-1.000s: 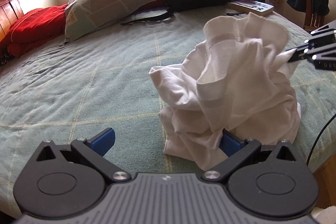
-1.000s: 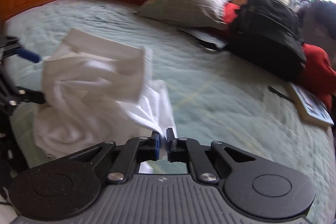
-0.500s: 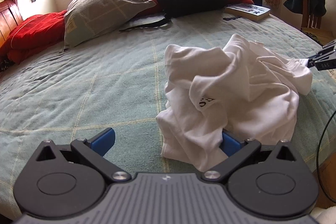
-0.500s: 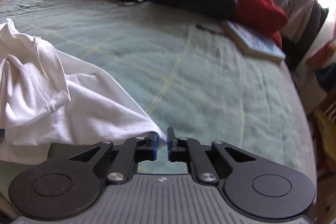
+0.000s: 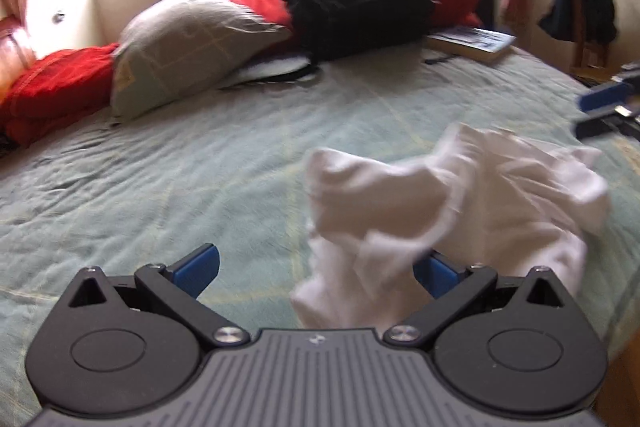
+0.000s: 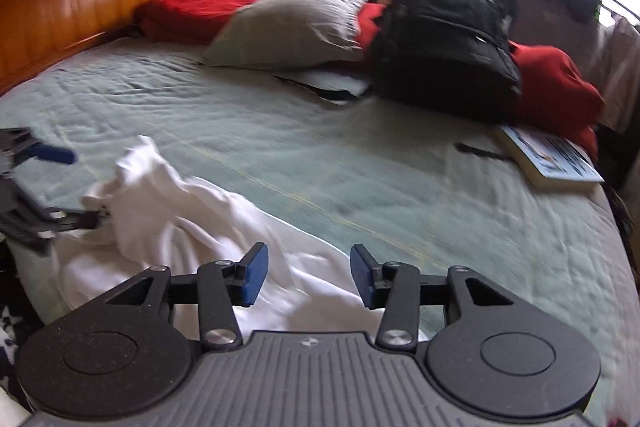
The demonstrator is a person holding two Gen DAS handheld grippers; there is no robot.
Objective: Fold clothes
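R claw (image 6: 305, 273) just opened, shirt (image 6: 192, 227) released onto bed (image 6: 360, 163) for re-grip; L claw (image 5: 316, 273) spread, shirt's 5 o'clock edge inside, ungripped.

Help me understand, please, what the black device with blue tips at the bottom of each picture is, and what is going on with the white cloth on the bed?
There is no robot arm here. A person holds a black two-finger gripper in each hand, and each gripper carries a wide-angle camera looking forward along its fingers.

One picture is taken from the left gripper, the other from the right gripper. Each also shows up at the edge of the other's view.

On the pale green quilted bedspread lies a crumpled white cotton T-shirt, the garment to be folded. Further back are a grey pillow, a black backpack and a paperback book.

The left gripper's jaws are wide open, with part of the shirt bunched loosely between them. The right gripper's jaws have just been opening and hold nothing; the shirt lies beneath them.
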